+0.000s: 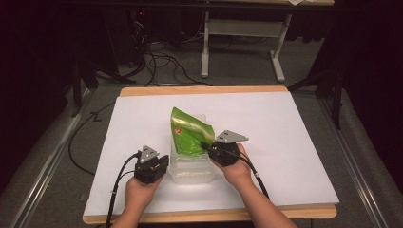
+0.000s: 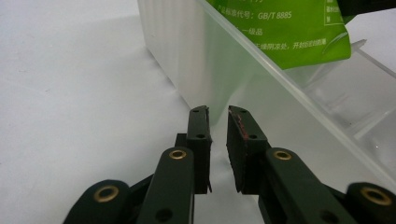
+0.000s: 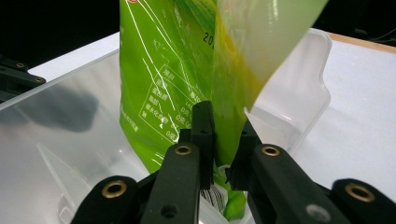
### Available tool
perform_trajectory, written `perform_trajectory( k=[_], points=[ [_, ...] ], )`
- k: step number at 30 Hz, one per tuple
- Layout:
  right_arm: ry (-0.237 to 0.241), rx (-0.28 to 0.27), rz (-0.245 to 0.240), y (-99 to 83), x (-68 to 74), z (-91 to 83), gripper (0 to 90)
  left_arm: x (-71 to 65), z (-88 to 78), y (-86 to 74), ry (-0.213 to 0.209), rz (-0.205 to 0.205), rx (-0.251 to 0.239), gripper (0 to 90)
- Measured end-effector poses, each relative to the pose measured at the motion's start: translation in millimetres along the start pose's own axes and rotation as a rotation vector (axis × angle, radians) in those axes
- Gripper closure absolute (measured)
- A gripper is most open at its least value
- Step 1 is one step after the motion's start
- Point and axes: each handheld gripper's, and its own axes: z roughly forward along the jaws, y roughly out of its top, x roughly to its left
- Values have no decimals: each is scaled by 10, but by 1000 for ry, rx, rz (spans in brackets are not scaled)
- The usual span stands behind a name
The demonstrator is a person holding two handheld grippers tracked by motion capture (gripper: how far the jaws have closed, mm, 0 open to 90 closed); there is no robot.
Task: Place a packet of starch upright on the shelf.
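work in hand: green pouch (image 1: 189,134) goes into the clear plastic bin (image 1: 192,172) on the white table (image 1: 294,142); judged from how things lie
right tongs (image 1: 205,144): clamped on the pouch's lower edge; in the right gripper view the two pads pinch the green film with no gap showing
pouch place: straight ahead of the right tongs and rising from them, lower part inside the bin, upper part leaning out over the bin's far rim
pouch pose: tilted, not flat; whether its bottom touches the bin floor cannot be told
left tongs (image 2: 218,135): jaws nearly together with a narrow gap, nothing between them
left tongs place: just beside the bin's outer wall at its near corner, pads apart from the plastic in the left gripper view
bin place: between the two tongs, nearer the left one's tips
done: pouch gripped and partly lowered into the bin
left: settle the pouch fully inside, let go, pull the right tongs clear
risk: stiff pouch may spring up or tip the light bin on release
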Motion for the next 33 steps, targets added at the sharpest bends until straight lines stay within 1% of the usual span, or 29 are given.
perform_trajectory(
  k=[4, 6, 8, 9, 10, 11, 13, 14, 15, 16, 17, 18, 19, 20, 21, 22, 24, 25, 26, 27, 29, 30, 31, 32, 33],
  points=[
    [-3, 11, 5, 33, -1, -12, 841, 4, -1, 0, 3, 1, 2, 783],
    [-4, 6, 3, 44, -5, -15, 835, 8, -1, 2, 5, -2, 4, 776],
    [-9, -4, 9, 86, -17, -38, 806, 26, -7, 6, 13, -6, 3, 729],
    [-9, -4, 9, 86, -17, -38, 806, 26, -7, 6, 13, -6, 3, 711],
    [-12, -5, 14, 106, -18, -50, 785, 37, -15, 10, 18, -12, -5, 689],
    [-12, -5, 14, 106, -18, -50, 785, 37, -15, 10, 18, -12, -5, 675],
    [-8, -19, 13, 137, -27, -70, 726, 50, -39, 20, 23, -18, -22, 642],
    [-8, -19, 13, 137, -27, -70, 726, 50, -39, 20, 23, -18, -22, 629],
    [-7, -24, 14, 149, -28, -78, 702, 53, -49, 23, 26, -17, -26, 629],
    [2, -41, 15, 176, -22, -101, 629, 57, -70, 28, 32, -9, -32, 615],
    [2, -41, 15, 176, -22, -101, 629, 57, -70, 28, 32, -9, -32, 610],
    [-1, -50, 13, 198, -12, -126, 554, 63, -92, 33, 41, -1, -39, 603],
    [-1, -50, 13, 198, -12, -126, 554, 63, -92, 33, 41, -1, -39, 596],
    [-3, -56, 10, 210, -9, -150, 496, 81, -115, 35, 48, 1, -47, 588],
    [-3, -56, 10, 210, -9, -150, 496, 81, -115, 35, 48, 1, -47, 581],
    [-14, -60, 1, 216, -17, -187, 454, 112, -136, 36, 51, -1, -49, 576],
    [-17, -61, -1, 217, -22, -203, 439, 134, -148, 35, 53, -4, -49, 569],
    [-17, -62, 0, 215, -36, -228, 420, 147, -159, 36, 52, -4, -46, 560],
    [-20, -57, 3, 206, -58, -265, 400, 177, -183, 34, 58, -3, -52, 551],
    [-24, -57, 2, 197, -72, -289, 391, 177, -183, 34, 58, -3, -52, 545],
    [-35, -52, -2, 177, -107, -341, 367, 226, -219, 33, 50, 2, -46, 540],
    [-45, -46, -6, 163, -126, -368, 358, 241, -224, 30, 47, 10, -40, 540],
    [-52, -42, -12, 146, -147, -397, 351, 254, -232, 26, 53, 22, -30, 538],
    [-64, -37, -21, 127, -173, -427, 341, 254, -232, 26, 53, 22, -30, 536],
    [-64, -37, -21, 127, -173, -427, 341, 269, -241, 21, 56, 31, -22, 536]
  ],
)
